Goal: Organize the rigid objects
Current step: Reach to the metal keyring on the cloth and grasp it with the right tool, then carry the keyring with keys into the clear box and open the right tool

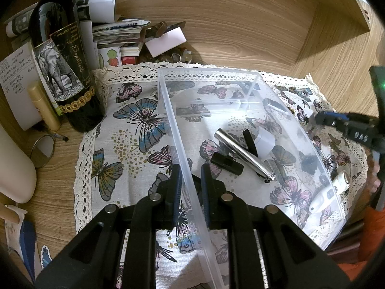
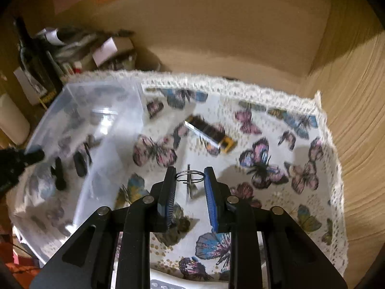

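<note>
A clear plastic bin [image 1: 255, 82] sits on a butterfly cloth [image 1: 134, 130]. Inside lie a silver metal tube [image 1: 243, 155], a black clip [image 1: 226, 162], a white cap [image 1: 264, 139] and a white thermometer-like device [image 1: 329, 192]. My left gripper [image 1: 191, 171] is shut on the bin's near wall. My right gripper [image 2: 190, 173] holds a key ring with keys [image 2: 190, 180] between its fingertips above the cloth, right of the bin [image 2: 96, 120]. A black and yellow lighter-like object [image 2: 209, 130] lies on the cloth beyond it. The right gripper also shows in the left wrist view [image 1: 312, 120].
A wine bottle [image 1: 65, 60], a gold tube [image 1: 43, 106], a small round mirror [image 1: 43, 150], papers and clutter [image 1: 125, 38] stand left and behind the cloth. Wooden walls [image 1: 240, 24] close the back and right.
</note>
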Demonstrator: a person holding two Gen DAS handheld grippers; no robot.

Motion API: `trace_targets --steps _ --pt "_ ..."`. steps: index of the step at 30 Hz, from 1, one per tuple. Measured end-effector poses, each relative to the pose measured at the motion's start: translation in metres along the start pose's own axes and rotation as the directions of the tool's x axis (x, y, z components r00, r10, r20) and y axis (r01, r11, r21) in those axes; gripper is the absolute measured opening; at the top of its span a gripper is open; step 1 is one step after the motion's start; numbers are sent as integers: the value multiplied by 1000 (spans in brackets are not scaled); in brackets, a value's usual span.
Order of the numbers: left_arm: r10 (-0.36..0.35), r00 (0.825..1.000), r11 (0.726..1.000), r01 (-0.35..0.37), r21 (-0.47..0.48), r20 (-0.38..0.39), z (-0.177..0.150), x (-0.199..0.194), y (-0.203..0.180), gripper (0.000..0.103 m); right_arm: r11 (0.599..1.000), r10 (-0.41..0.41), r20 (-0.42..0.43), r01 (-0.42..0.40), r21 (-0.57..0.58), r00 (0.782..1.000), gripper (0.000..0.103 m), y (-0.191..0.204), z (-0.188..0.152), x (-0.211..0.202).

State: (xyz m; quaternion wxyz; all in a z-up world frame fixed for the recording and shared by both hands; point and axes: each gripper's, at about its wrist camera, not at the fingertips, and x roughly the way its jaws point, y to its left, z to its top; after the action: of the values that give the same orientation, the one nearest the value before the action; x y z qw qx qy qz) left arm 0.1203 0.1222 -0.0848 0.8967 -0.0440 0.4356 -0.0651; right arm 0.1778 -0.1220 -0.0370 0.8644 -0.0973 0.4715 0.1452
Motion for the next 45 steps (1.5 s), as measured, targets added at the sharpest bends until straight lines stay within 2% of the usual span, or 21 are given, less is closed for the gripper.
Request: trace_targets --steps 12,21,31,39,45 --pt "0 1000 1000 0 0 0 0 0 0 15 995 61 153 -48 -85 986 21 36 33 -40" --pt "0 1000 1000 0 1 1 0 0 0 15 974 160 194 -123 -187 968 22 78 39 -52" --pt "0 1000 1000 0 0 1 0 0 0 15 938 235 104 -197 -286 966 22 121 30 -32" --pt "0 1000 1000 0 -1 1 0 0 -1 15 924 243 -14 -236 -302 970 22 136 16 -1" --pt "1 1000 1000 -1 0 1 0 0 -1 15 923 237 -63 -245 -295 969 22 138 12 14"
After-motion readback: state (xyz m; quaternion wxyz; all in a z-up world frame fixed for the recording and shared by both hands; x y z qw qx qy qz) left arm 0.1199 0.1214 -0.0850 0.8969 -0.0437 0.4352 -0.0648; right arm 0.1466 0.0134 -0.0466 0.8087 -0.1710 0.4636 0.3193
